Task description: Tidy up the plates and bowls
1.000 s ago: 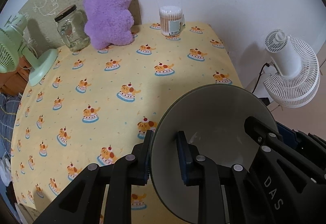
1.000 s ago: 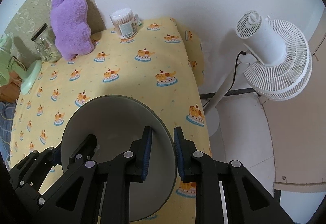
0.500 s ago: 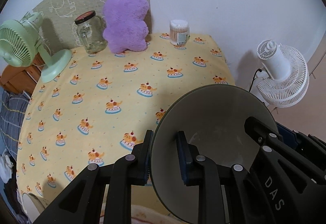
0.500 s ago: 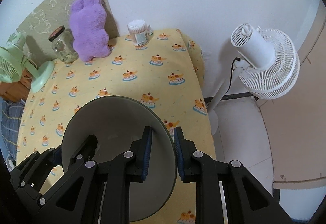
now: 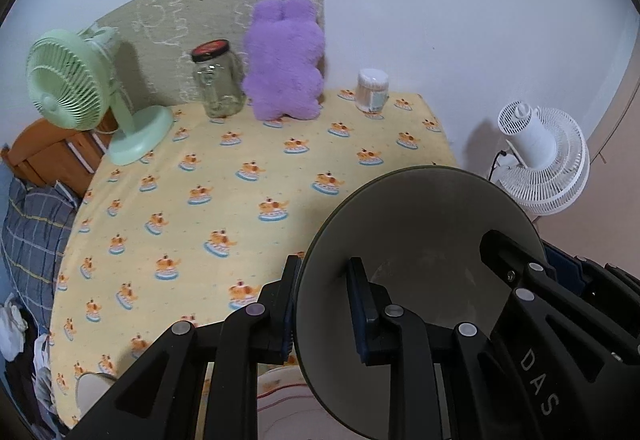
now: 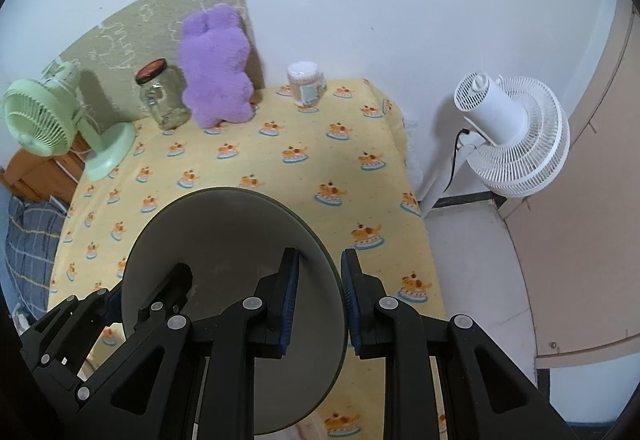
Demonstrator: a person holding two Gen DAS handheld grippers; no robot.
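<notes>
A grey-green bowl (image 5: 420, 240) is held in the air between both grippers, above the near edge of the table. My left gripper (image 5: 322, 304) is shut on the bowl's left rim. My right gripper (image 6: 320, 300) is shut on the bowl's right rim; the bowl (image 6: 224, 240) fills the lower left of the right wrist view. Under the bowl, a white dish with a red line (image 5: 280, 408) shows at the bottom edge. A beige rounded piece of crockery (image 5: 90, 388) sits at the table's near left edge.
The table has a yellow cloth with cake prints (image 5: 240, 199). At the back stand a green desk fan (image 5: 72, 91), a glass jar (image 5: 218, 83), a purple plush toy (image 5: 286, 63) and a tub of cotton swabs (image 5: 372, 89). A white floor fan (image 6: 508, 131) stands right of the table.
Both grippers have pulled back and risen with the bowl in them. The back objects look smaller and farther, and the near table edge with a white dish has come into view.
</notes>
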